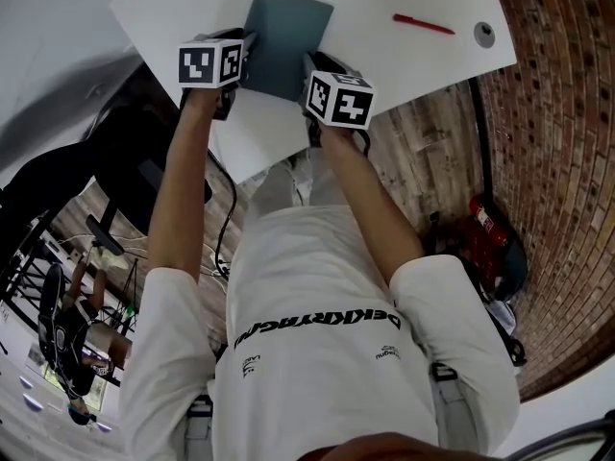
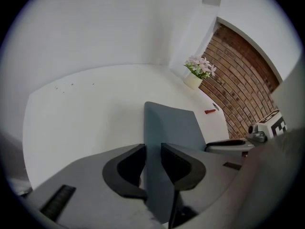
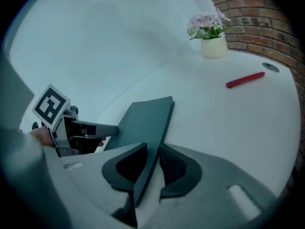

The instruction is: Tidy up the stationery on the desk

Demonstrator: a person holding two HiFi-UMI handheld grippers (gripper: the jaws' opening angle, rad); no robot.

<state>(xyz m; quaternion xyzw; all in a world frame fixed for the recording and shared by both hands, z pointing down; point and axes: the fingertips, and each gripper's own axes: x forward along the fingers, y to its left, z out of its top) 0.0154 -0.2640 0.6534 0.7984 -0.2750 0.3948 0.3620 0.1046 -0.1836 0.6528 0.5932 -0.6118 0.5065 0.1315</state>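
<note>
A dark teal notebook [image 1: 285, 41] is over the white desk [image 1: 183, 8], held at its near end by both grippers. My left gripper [image 1: 247, 54] is shut on the notebook's left edge; in the left gripper view the cover [image 2: 171, 123] runs straight between the pads [image 2: 136, 163]. My right gripper [image 1: 310, 66] is shut on the right edge, and its own view shows the notebook [image 3: 143, 120] pinched between the jaws. A red pen [image 1: 423, 24] lies alone on the desk to the right.
A small white pot of pink flowers [image 3: 213, 44] stands at the desk's far corner by the brick wall [image 1: 557, 113]. A grey cable grommet [image 1: 484, 34] sits near the pen. The desk's near edge runs just under my hands. A red object [image 1: 490, 229] lies on the floor.
</note>
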